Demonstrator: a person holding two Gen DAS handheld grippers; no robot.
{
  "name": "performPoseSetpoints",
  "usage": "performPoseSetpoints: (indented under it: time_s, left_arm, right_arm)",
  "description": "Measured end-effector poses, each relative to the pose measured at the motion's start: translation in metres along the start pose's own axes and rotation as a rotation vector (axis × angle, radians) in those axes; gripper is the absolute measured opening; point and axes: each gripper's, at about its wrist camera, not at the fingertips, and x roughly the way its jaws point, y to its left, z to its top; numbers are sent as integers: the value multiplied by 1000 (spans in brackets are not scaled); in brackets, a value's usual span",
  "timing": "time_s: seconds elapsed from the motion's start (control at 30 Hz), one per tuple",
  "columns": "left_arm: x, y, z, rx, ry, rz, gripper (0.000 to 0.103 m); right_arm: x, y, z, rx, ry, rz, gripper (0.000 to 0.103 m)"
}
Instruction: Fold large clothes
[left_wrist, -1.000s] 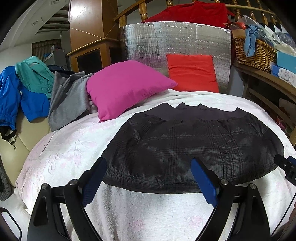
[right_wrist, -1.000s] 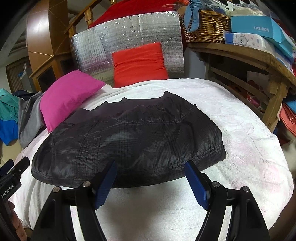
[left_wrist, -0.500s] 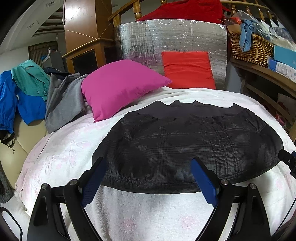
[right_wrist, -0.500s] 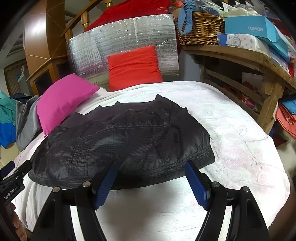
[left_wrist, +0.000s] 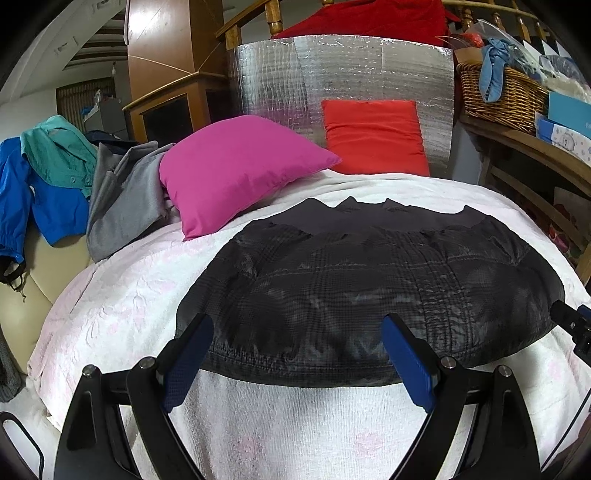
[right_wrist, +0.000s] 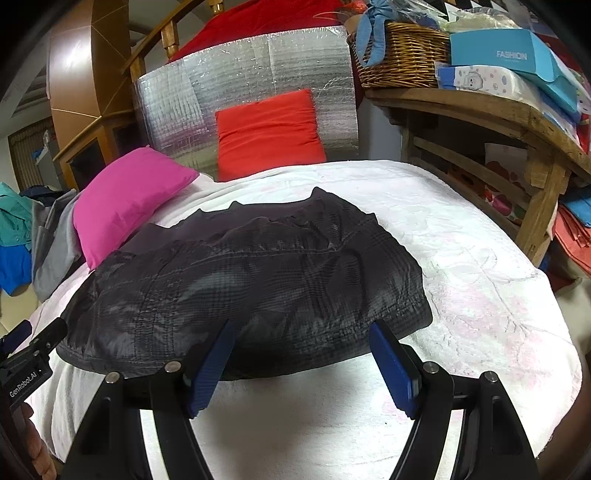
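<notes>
Jacket (left_wrist: 369, 295) flat on the bed (left_wrist: 122, 295), near the front edge. Left tongs (left_wrist: 295, 362) and right tongs (right_wrist: 301, 363) side by side before its near hem, apart from it. Behind the jacket, two pillows: one (left_wrist: 236, 170) to the left, one (left_wrist: 373, 136) leaning on the foil panel (left_wrist: 332, 70). Heaped clothes (left_wrist: 122, 199) left of the bed; basket (right_wrist: 406, 51) on the shelf (right_wrist: 480, 107) to the right.

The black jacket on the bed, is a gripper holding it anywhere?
No. Both the left gripper and the right gripper have their jaws wide open with nothing between them. The jacket lies flat on the bed.
</notes>
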Motion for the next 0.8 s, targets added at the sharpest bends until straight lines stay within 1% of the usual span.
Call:
performPoseSetpoints:
  time_s: [0.8]
  left_arm:
    - [0,3,2,-1,-4,6,92]
  right_arm:
    - [4,4,-1,14,6,9,78]
